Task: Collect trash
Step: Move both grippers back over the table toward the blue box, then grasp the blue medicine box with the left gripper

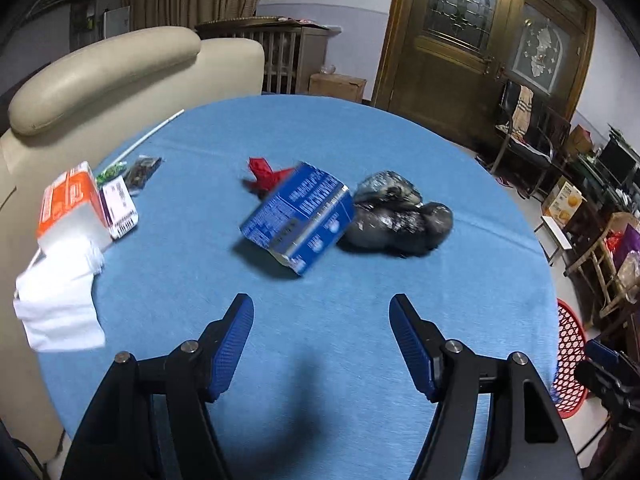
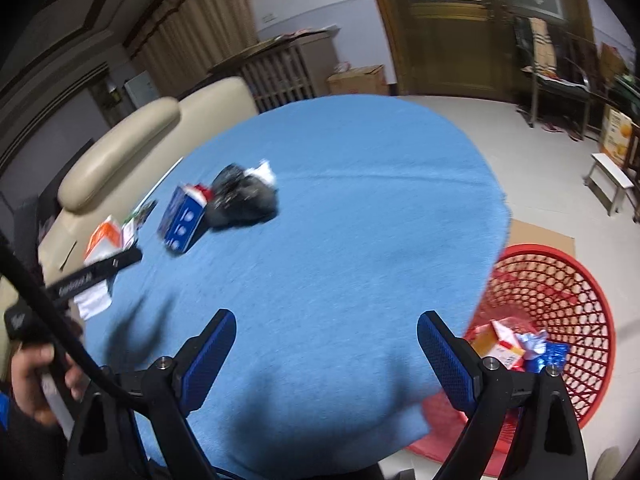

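Observation:
On the blue-clothed round table (image 1: 360, 300) lie a blue carton (image 1: 298, 220), a red scrap (image 1: 266, 174) behind it and a crumpled dark plastic bag (image 1: 400, 216) to its right. At the left edge are an orange-and-white box (image 1: 70, 204), a small purple-and-white pack (image 1: 120, 206) and white tissue (image 1: 56, 304). My left gripper (image 1: 322, 316) hovers open over the cloth short of the carton, nothing between its fingers. My right gripper (image 2: 326, 332) is open and empty over the table's near edge. The red mesh basket (image 2: 560, 292) on the floor holds several wrappers and a box.
A cream sofa (image 1: 100, 68) presses against the table's left side. A white stick (image 1: 152, 134) and dark wrappers (image 1: 142, 170) lie near it. Chairs and boxes (image 1: 560, 200) crowd the right wall by a wooden door (image 1: 480, 40). A hand (image 2: 36, 376) grips the left tool.

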Demonstrator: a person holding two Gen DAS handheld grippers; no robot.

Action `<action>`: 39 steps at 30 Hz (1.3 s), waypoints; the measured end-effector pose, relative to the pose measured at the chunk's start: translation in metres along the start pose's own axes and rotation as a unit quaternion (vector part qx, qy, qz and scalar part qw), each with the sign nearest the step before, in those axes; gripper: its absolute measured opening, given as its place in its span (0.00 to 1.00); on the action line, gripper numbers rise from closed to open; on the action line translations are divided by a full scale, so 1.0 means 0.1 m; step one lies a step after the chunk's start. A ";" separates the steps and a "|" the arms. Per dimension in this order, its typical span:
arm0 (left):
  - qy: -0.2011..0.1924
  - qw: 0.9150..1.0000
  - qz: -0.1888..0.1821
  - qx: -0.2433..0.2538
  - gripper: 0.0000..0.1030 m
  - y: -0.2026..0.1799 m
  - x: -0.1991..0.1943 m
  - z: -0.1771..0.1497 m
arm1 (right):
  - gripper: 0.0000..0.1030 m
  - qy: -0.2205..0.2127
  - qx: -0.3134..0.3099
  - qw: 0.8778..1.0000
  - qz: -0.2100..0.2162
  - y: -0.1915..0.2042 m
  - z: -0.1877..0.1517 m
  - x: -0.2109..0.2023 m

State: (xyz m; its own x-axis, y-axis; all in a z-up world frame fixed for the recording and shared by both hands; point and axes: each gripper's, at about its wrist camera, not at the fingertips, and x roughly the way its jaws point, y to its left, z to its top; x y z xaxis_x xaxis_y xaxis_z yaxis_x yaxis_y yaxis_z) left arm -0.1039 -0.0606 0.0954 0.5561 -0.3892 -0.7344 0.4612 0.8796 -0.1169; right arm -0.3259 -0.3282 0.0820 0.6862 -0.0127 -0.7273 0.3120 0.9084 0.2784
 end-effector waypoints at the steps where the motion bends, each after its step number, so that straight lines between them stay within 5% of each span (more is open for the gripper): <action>1: -0.001 1.000 -0.005 0.010 0.70 0.02 0.03 0.04 | 0.91 0.002 -0.005 1.000 0.003 0.03 0.00 0.01; 12: 0.019 0.995 -0.034 0.090 0.75 0.17 0.52 0.46 | 0.91 0.017 -0.013 1.000 0.014 0.09 -0.04 0.14; 22: 0.042 0.992 -0.062 0.106 0.77 0.24 0.93 0.72 | 0.91 0.034 -0.006 0.999 0.011 0.05 0.05 0.32; 32: 0.070 0.992 -0.068 0.082 0.77 0.33 1.19 0.64 | 0.91 0.051 -0.007 0.999 0.012 0.14 0.11 0.47; 36: 0.065 0.993 -0.067 0.065 0.66 0.31 1.09 0.54 | 0.91 0.052 -0.013 0.998 0.017 0.21 0.11 0.48; 39: 0.058 0.997 -0.026 0.048 0.64 0.32 0.94 0.40 | 0.91 0.050 -0.015 0.998 0.020 0.25 0.11 0.47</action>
State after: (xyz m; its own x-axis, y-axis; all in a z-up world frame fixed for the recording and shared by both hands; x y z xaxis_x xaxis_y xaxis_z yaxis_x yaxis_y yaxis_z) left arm -0.0096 -0.0804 0.0493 0.4493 -0.3944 -0.8016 0.5542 0.8268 -0.0962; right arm -0.2783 -0.3109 0.0619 0.6282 0.0648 -0.7753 0.2648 0.9192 0.2914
